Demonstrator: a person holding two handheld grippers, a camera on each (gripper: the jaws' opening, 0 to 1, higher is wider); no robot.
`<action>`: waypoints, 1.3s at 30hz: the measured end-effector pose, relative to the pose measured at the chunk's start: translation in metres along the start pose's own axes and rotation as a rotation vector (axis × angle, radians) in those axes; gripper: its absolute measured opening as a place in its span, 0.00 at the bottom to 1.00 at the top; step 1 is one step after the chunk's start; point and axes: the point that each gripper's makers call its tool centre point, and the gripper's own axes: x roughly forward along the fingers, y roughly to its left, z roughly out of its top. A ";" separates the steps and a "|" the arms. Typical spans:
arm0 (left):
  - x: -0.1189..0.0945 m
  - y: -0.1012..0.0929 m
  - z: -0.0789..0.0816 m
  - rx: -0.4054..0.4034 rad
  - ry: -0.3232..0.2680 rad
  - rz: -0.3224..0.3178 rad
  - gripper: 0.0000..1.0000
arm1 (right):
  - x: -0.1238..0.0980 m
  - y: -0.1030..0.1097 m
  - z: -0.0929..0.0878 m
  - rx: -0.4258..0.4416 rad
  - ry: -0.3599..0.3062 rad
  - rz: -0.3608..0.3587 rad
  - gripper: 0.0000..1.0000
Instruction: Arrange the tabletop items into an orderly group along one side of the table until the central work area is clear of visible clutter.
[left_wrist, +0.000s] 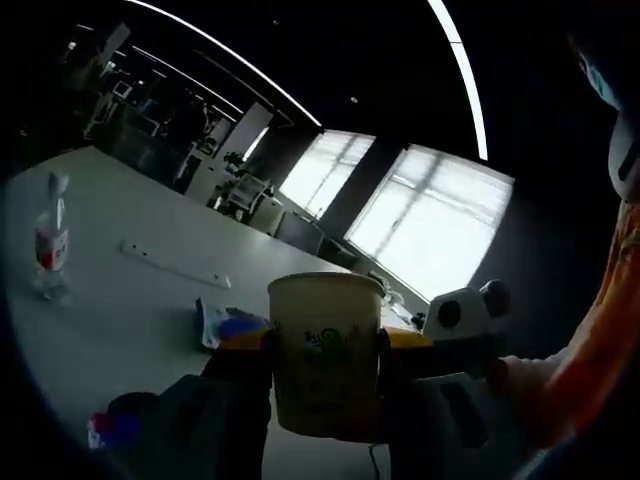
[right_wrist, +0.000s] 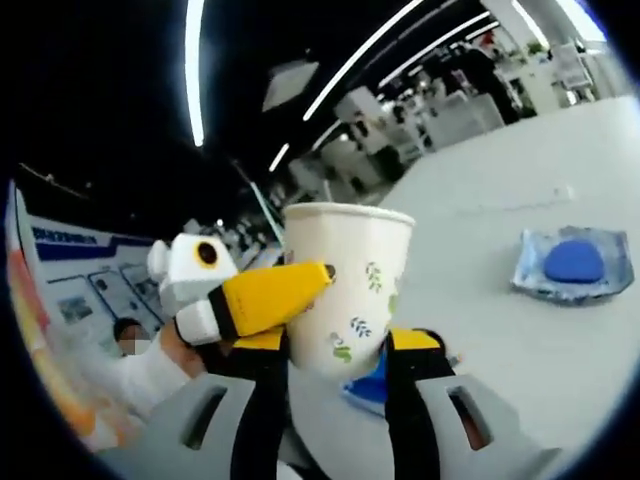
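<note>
White table (left_wrist: 150, 300) in dim office, windows (left_wrist: 430, 225) far. Both grippers, left (left_wrist: 325, 350) and right (right_wrist: 338, 350), clamp one cup (left_wrist: 325, 345) above near edge. Bottle (left_wrist: 50, 245) far left; open tabletop between.

Cup (left_wrist: 326, 350) between left gripper's fingers (left_wrist: 245, 375)

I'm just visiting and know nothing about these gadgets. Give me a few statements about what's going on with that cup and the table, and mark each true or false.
1. Both grippers have their jaws around the same paper cup. True.
2. The cup lies on its side. False: it is upright, open end up.
3. A plastic bottle stands on the table. True.
4. The blue round thing sits on a red plate. False: it sits on a clear wrapper.
5. The cup is plain white. False: it has green leaf prints.
</note>
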 end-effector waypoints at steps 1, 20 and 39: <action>-0.001 0.000 0.000 -0.003 0.000 -0.001 0.42 | 0.000 0.000 0.000 -0.016 0.002 -0.001 0.36; -0.018 -0.043 0.058 0.341 0.079 -0.040 0.55 | -0.019 -0.023 0.022 -0.535 -0.003 -0.213 0.35; 0.006 -0.073 0.019 0.514 0.437 -0.111 0.00 | -0.023 -0.023 0.020 -0.703 0.009 -0.232 0.35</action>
